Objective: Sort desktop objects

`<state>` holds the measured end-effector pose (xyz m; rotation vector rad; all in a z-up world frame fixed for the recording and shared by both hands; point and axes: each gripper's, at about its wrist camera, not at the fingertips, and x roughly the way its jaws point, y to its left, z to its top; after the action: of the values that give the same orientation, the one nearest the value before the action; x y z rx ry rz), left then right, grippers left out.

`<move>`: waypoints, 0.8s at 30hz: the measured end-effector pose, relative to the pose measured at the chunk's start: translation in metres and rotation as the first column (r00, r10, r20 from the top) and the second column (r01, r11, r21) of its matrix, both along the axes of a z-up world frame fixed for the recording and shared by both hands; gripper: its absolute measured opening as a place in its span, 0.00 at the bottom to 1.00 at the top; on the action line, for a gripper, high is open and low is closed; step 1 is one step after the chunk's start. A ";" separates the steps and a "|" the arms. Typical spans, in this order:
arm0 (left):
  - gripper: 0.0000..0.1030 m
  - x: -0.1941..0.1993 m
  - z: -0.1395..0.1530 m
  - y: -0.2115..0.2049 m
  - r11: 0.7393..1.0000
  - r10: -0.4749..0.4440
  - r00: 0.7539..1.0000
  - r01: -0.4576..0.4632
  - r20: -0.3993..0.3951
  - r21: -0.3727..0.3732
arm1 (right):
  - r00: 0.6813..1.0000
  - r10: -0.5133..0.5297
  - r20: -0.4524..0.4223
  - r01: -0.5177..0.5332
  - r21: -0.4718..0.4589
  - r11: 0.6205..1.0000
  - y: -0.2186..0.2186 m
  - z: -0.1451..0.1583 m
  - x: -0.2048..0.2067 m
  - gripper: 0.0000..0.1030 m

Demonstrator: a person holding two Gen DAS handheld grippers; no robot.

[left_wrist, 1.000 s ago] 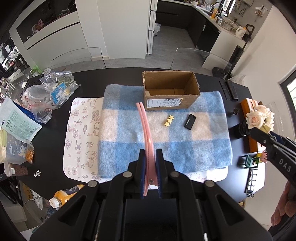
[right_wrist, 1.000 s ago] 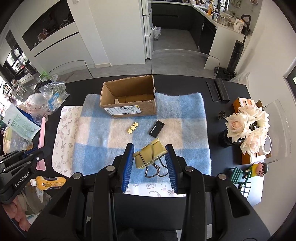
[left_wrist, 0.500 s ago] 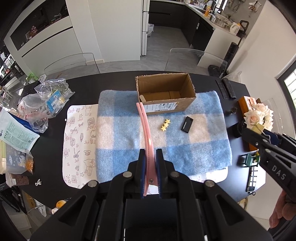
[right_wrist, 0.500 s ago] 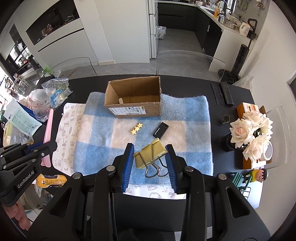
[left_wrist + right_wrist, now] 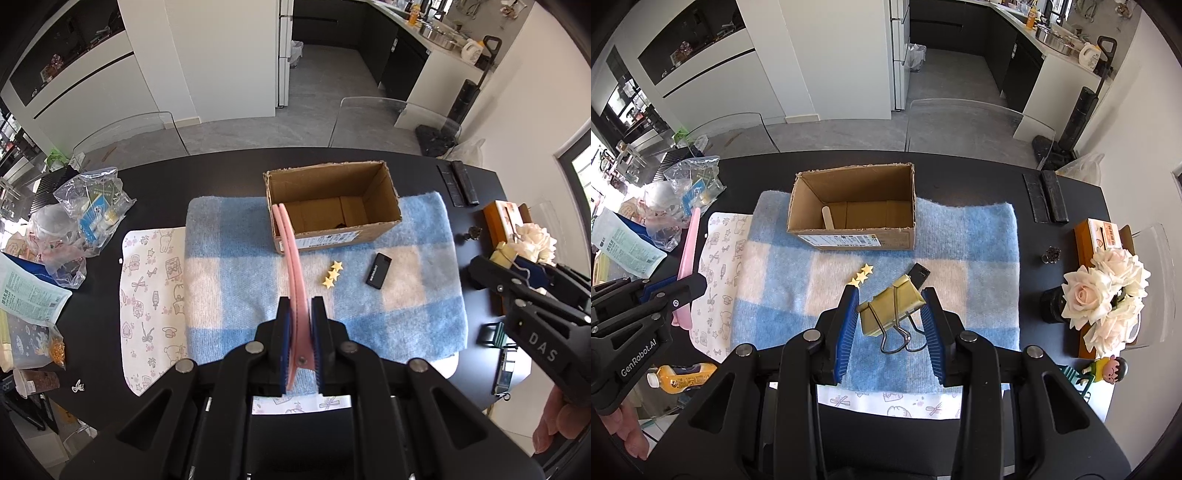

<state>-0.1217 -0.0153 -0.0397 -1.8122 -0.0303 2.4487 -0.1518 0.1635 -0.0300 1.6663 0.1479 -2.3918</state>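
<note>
The left tool [image 5: 301,325] is pinching a long, thin pink clip [image 5: 291,258], two flat curved strips lying close together. The clip reaches straight ahead of the tool, its far tip over the near left corner of an open cardboard box [image 5: 332,206]. The right tool [image 5: 891,317] is pinching a gold binder clip [image 5: 892,306] with folded wire handles pointing back toward the tool. Ahead of both tools, on a blue and white checked towel [image 5: 979,258] spread over a black table [image 5: 1071,206], lie three small yellow stars [image 5: 861,275] in a row and a small black rectangular object [image 5: 378,270], just before the box.
</note>
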 end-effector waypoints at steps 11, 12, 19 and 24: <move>0.10 -0.066 -0.032 0.003 1.000 -0.008 1.000 0.008 0.030 0.010 | 0.999 0.014 0.030 -0.014 0.014 1.000 -0.013 -0.033 -0.077 0.34; 0.10 -0.072 -0.035 0.003 1.000 -0.007 0.999 0.007 0.032 0.012 | 0.999 0.015 0.031 -0.015 0.015 1.000 -0.014 -0.036 -0.082 0.34; 0.10 -0.103 -0.052 0.001 1.000 0.004 0.999 -0.005 0.042 0.021 | 0.999 0.020 0.037 -0.021 0.023 1.000 -0.021 -0.053 -0.117 0.35; 0.10 -0.114 -0.060 0.002 1.000 0.004 0.999 -0.005 0.048 0.030 | 0.998 0.034 0.048 -0.035 0.025 0.999 -0.028 -0.064 -0.133 0.34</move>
<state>-0.2355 -0.0132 -0.0995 -1.8604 -0.0741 2.3940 -0.2847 0.1357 -0.0942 1.7169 0.1985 -2.3325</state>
